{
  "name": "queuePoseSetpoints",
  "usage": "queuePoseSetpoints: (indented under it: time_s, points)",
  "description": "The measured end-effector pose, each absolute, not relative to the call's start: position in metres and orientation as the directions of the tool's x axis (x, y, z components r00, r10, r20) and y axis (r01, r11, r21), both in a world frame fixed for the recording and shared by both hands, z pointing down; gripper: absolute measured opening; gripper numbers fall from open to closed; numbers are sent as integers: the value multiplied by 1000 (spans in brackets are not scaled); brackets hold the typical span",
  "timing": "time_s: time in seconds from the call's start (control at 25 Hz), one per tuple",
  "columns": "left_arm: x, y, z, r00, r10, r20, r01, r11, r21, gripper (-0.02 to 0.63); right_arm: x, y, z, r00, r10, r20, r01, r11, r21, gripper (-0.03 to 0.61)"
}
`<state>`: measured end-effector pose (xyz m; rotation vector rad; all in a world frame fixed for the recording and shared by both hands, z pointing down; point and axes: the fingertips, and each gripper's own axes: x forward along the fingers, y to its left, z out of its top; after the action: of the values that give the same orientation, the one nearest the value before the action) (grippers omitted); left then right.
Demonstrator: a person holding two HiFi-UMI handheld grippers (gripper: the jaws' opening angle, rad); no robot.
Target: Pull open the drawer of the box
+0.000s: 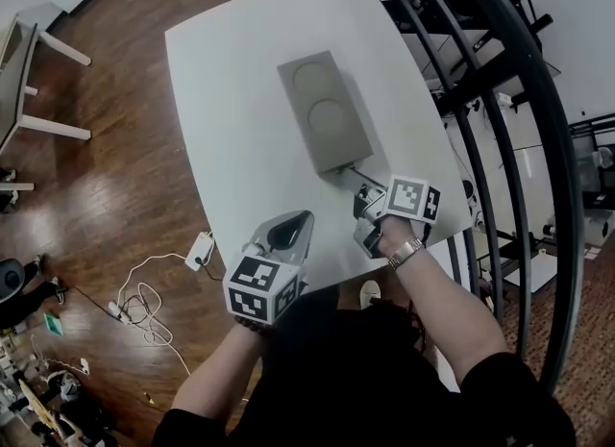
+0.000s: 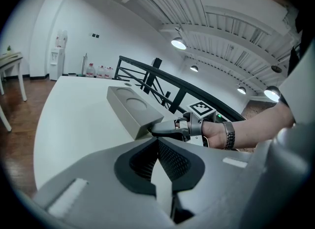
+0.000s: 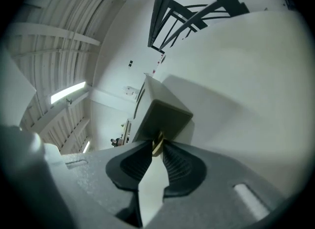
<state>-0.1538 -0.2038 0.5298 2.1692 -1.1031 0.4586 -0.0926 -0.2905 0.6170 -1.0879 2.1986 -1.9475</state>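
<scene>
Box (image 1: 325, 113) mid-desk (image 1: 231, 80), drawer (image 3: 165, 114) looks shut | my right gripper (image 1: 365, 193): fingers clamped on tab (image 3: 157, 143) at box's near end | my left gripper (image 2: 158, 144): fingers together, empty, near desk edge | grip done, pull remains

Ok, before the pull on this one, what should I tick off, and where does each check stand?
1. Right gripper closed on the drawer pull: ok.
2. Drawer front flush with the box, not yet out: ok.
3. Left gripper bracing the box: not ok. It is shut and empty, near the table edge, apart from the box.
4. Bare table between the box and the near edge for the drawer to travel: ok.
5. Box stays put when pulled unbraced: cannot tell.
</scene>
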Motion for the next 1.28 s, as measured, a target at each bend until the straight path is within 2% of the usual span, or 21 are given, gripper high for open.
queuePoseSetpoints:
  time_s: [0.24,1.28]
  points:
    - [-151,-199,527,582,-588,562,-813,-434,387,16,-89,-284,614,-766,-501,402,-448,-32,-893,44]
    - [-129,-183,499,551,-627,551,-834,-412,366,16,-72,-241,611,-781,-436,447,-478,-43,-877,43]
